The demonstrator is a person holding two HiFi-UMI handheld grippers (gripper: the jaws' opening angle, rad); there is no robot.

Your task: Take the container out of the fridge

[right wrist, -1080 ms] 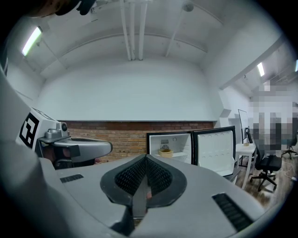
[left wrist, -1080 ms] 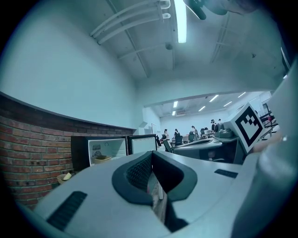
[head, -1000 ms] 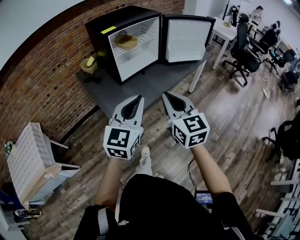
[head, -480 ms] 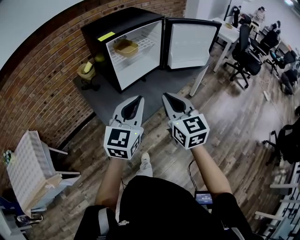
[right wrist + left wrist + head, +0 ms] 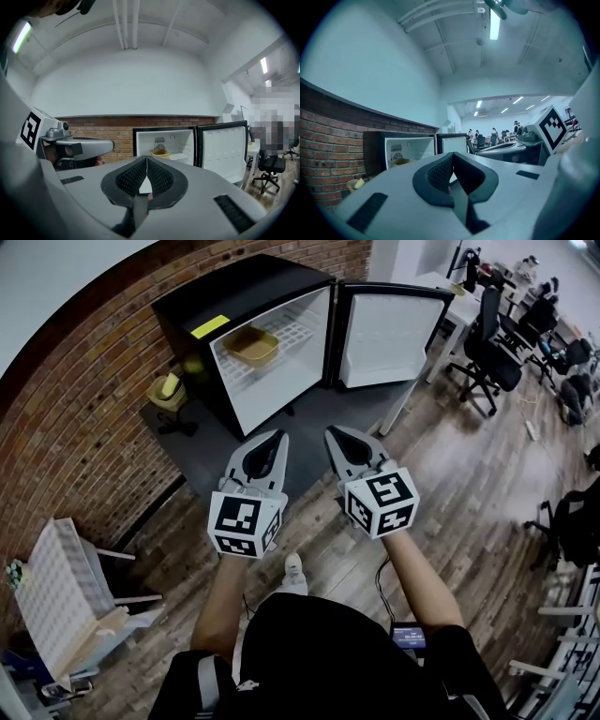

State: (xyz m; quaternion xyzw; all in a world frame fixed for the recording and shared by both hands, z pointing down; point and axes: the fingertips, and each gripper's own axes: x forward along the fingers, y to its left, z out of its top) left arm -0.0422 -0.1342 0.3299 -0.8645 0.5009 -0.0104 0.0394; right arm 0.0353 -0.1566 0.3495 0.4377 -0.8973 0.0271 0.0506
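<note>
A black mini fridge (image 5: 234, 296) stands against the brick wall with its door (image 5: 394, 324) swung wide open. On its wire shelf sits a yellowish container (image 5: 251, 345), also visible as the container (image 5: 160, 153) in the right gripper view. My left gripper (image 5: 280, 435) and right gripper (image 5: 330, 432) are held side by side well short of the fridge, above the dark floor mat (image 5: 309, 413). Both are shut with nothing between the jaws. The left gripper view shows the fridge (image 5: 401, 150) low at the left.
A small stand with a yellow item (image 5: 169, 390) sits left of the fridge. A white table (image 5: 450, 296) and black office chairs (image 5: 492, 352) stand to the right. A white rack (image 5: 61, 582) leans at the lower left. Wooden floor (image 5: 450, 484) lies between me and the fridge.
The fridge has shifted slightly left and grown in the head view as I come closer. Both grippers keep the same pose and stay shut.
</note>
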